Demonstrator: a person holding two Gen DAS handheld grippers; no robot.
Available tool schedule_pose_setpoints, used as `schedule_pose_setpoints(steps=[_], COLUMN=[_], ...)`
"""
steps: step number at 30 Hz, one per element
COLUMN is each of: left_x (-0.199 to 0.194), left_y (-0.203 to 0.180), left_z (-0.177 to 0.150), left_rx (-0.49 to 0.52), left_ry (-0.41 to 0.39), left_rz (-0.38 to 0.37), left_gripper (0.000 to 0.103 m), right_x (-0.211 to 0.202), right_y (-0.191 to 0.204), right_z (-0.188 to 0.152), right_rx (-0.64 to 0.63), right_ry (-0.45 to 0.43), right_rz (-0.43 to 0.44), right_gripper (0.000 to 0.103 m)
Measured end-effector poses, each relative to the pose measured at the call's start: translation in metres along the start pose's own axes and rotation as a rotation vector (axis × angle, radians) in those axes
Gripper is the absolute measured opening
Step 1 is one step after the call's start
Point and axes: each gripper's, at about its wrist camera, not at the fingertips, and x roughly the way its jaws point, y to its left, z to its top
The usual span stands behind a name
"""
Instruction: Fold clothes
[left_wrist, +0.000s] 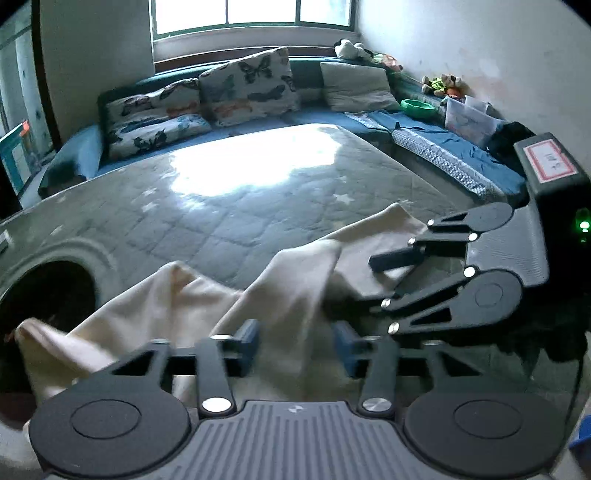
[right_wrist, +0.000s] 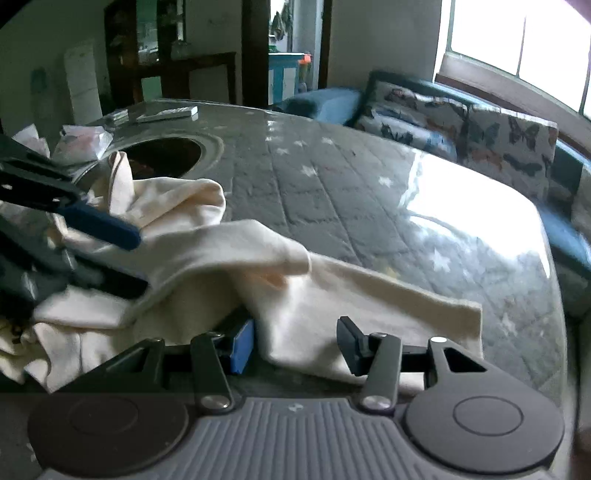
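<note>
A cream cloth (left_wrist: 295, 291) lies rumpled on the near part of a grey quilted counter (left_wrist: 229, 206) printed with white stars, its folds heaped toward a round dark hole (left_wrist: 51, 288) in the counter top and one flat strip running out toward the sunlit far side. In the left wrist view, the left gripper (left_wrist: 295, 345) sits low over the cloth with its blue-tipped fingers (left_wrist: 246, 341) standing apart; a raised fold of the cloth rises in the gap between them, but the pads do not press on it. The right gripper (left_wrist: 384, 280) shows at the right of that view, its dark fingers spread above the far end of the cloth, one tip lying over the cream fabric. In the right wrist view, the right gripper (right_wrist: 299, 345) also has its fingers (right_wrist: 242, 343) parted, and the cloth's thick edge (right_wrist: 314, 325) drapes across the space between them without being pinched. The left gripper (right_wrist: 122, 254) reaches in from the left of that view, one blue finger over the bunched folds and one dark finger lower against them. Beyond the counter stand butterfly-print cushions (left_wrist: 207, 99) on a blue sofa (left_wrist: 81, 147) under a window (left_wrist: 251, 14).
</note>
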Motion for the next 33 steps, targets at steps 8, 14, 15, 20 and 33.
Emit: schedule_pose_setpoints(steps=[8,14,15,20,33], left_x=[0.026,0.009,0.005,-0.024,-0.109], left_y=[0.014,0.024,0.026,0.043,0.116], left_z=[0.001,-0.003,-0.003,-0.008,-0.032], left_rx=[-0.056,-0.095,-0.103,-0.129,-0.274], left_ry=[0.058,0.031,0.024,-0.022,-0.157], left_rz=[0.006,-0.02,-0.02,-0.024,0.09], left_gripper=[0.02,0.004,0.004,0.003,0.003], right_x=[0.003,0.005,0.004,-0.009,-0.05], right_y=[0.005,0.008,0.008,0.007,-0.008], right_z=[0.002,0.006,0.007,0.006,-0.016], right_rx=[0.005,0.011,0.01,-0.009,-0.024], right_ry=[-0.02,-0.026,-0.029,-0.048,-0.03], right_rz=[0.032,-0.026,-0.04,-0.097,-0.284], right_gripper=[0.042,0.007,0.006,0.005,0.005])
